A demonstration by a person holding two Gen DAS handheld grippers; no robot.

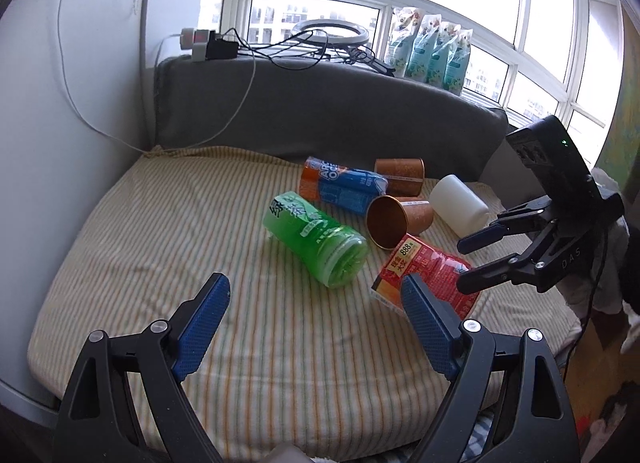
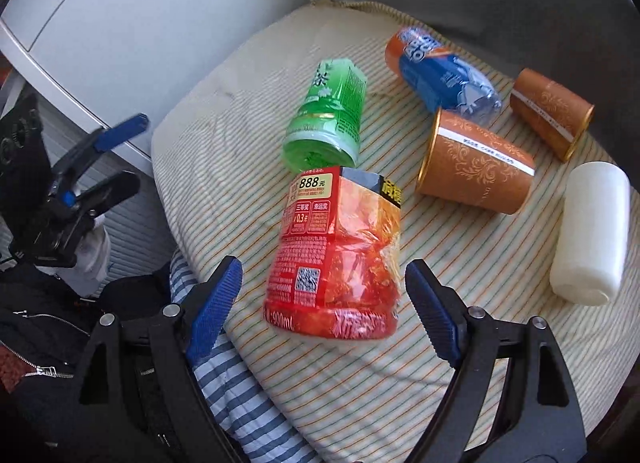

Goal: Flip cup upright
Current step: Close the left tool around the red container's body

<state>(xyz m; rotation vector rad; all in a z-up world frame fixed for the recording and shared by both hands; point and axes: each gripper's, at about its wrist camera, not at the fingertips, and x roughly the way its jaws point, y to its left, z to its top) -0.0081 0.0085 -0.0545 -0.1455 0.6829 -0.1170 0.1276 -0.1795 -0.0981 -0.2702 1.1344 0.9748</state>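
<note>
Several cups lie on their sides on a striped cushion (image 1: 160,231): a green cup (image 1: 316,239) (image 2: 326,115), a red cup (image 1: 426,275) (image 2: 340,255), a blue-and-orange cup (image 1: 342,185) (image 2: 440,71), two brown paper cups (image 1: 396,219) (image 1: 400,175) (image 2: 476,167) (image 2: 552,115) and a white cup (image 1: 460,203) (image 2: 592,231). My left gripper (image 1: 316,319) is open, short of the green cup. My right gripper (image 2: 324,295) is open, its fingers on either side of the red cup's bottom end, apart from it. It shows in the left wrist view (image 1: 466,263).
A grey backrest (image 1: 320,111) stands behind the cushion, with cables and a ring light (image 1: 332,33) on top and packets (image 1: 432,51) at the window. A white cabinet (image 1: 60,123) is at the left. Striped cloth (image 2: 240,383) lies at the cushion's near edge.
</note>
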